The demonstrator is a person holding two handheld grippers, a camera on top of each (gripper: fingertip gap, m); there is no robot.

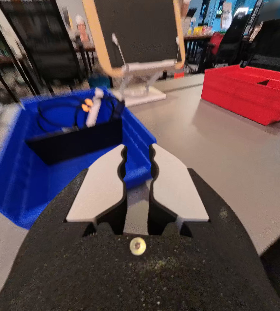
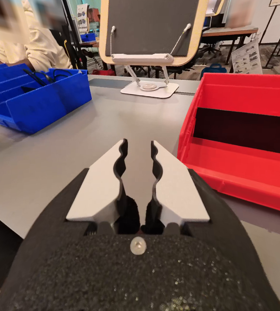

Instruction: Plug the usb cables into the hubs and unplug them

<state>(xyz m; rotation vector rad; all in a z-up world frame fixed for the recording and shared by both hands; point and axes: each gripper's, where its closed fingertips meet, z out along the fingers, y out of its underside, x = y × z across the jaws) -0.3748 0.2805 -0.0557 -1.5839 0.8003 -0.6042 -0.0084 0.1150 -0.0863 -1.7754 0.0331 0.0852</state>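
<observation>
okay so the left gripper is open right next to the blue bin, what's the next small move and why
Probably ease the left gripper forward and left over the blue bin. Its jaws are open and empty at the bin's near corner, while the black cable and white stick-shaped item lie farther in, behind the black divider.

Left gripper [image 1: 137,148] held low, tilted slightly, pointing forward and down; grey fingers [image 1: 100,181] parted by narrow gap, nothing between wavy black pads, view blurred. Right gripper [image 2: 139,142] held level, aimed straight ahead; fingers [image 2: 174,183] likewise apart with clear gap, gripping nothing. Black bodies of both fill foreground
</observation>
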